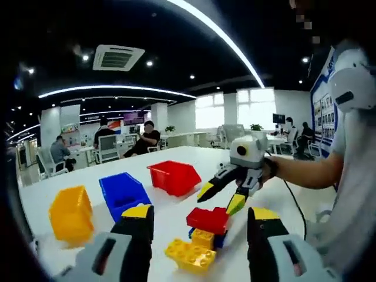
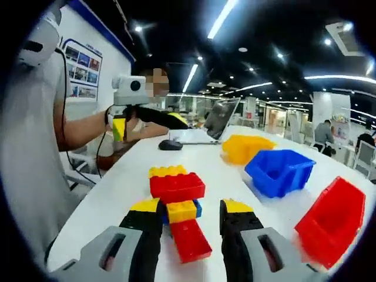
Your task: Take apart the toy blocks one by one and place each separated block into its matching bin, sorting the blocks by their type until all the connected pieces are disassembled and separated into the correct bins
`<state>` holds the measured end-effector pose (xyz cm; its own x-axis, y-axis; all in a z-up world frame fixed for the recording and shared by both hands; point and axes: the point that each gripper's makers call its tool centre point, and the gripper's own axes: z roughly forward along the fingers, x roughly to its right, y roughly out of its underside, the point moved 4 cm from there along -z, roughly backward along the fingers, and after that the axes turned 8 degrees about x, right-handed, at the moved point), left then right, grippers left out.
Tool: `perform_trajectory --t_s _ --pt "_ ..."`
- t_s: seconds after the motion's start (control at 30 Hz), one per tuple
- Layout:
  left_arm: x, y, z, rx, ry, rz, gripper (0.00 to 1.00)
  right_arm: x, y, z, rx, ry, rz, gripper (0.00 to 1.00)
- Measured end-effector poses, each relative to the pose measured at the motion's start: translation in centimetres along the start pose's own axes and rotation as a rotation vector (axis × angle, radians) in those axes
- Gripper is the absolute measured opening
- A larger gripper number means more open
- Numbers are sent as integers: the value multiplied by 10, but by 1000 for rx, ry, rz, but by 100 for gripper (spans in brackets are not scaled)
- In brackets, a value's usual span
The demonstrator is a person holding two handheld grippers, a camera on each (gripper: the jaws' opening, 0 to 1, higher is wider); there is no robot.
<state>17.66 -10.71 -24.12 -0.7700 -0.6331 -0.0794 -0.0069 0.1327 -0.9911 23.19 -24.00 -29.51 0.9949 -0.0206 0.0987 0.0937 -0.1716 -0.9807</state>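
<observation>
White bench [image 2: 129, 176] holds one stuck-together block toy [image 2: 176, 205], red, yellow and blue. Three bins: one yellow [image 2: 247, 147], one blue [image 2: 279, 170], one red [image 2: 332, 220]. Left gripper [image 1: 200, 226] and right gripper [image 2: 191, 220] both have jaws wide, holding nothing.

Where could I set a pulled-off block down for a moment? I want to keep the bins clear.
Bare white table lies between the block cluster and the person's edge, and between the cluster and the blue bin. The far side is crowded: yellow bin, blue bin and red bin stand in a row.
</observation>
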Motion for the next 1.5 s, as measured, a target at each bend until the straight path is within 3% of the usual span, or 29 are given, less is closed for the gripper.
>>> perform_trajectory --t_s 0.2,0.27,0.33,0.4,0.5,0.57,0.63,0.73,0.93,1.07,1.1,1.13,1.37,1.5 --pt "22 15 2 -59 79 50 70 -15 6 17 -44 -73 -30 35" --pt "26 18 5 -68 87 66 69 -16 8 18 -70 -74 -26 25" --pt "30 17 10 -58 100 105 69 -21 6 15 -64 -69 -40 24" --pt "38 12 16 -32 132 186 69 -25 6 11 -58 -63 -43 24" --pt "48 13 26 -90 164 348 63 -25 6 4 -44 -50 -45 24" --pt "49 13 30 -121 149 465 52 -28 6 0 -44 -38 -30 23" --pt "50 11 34 -142 122 682 37 -30 9 -4 -43 -14 21 23" --pt "58 18 38 -190 137 869 31 -29 11 -9 -29 18 71 23" --pt "68 32 48 -240 188 1014 35 -32 12 -11 -43 32 65 23" --pt "68 35 55 -262 194 1051 30 -37 12 -7 -58 23 28 23" --pt "67 37 53 -287 194 1032 27 -36 11 -7 -63 26 23 23" --pt "65 38 52 -293 170 1006 26 -35 11 -7 -73 36 6 23" --pt "63 36 54 -324 167 945 24 -36 11 -5 -126 40 -41 23" --pt "58 32 54 -304 189 820 23 -37 11 -4 -141 55 -53 23"
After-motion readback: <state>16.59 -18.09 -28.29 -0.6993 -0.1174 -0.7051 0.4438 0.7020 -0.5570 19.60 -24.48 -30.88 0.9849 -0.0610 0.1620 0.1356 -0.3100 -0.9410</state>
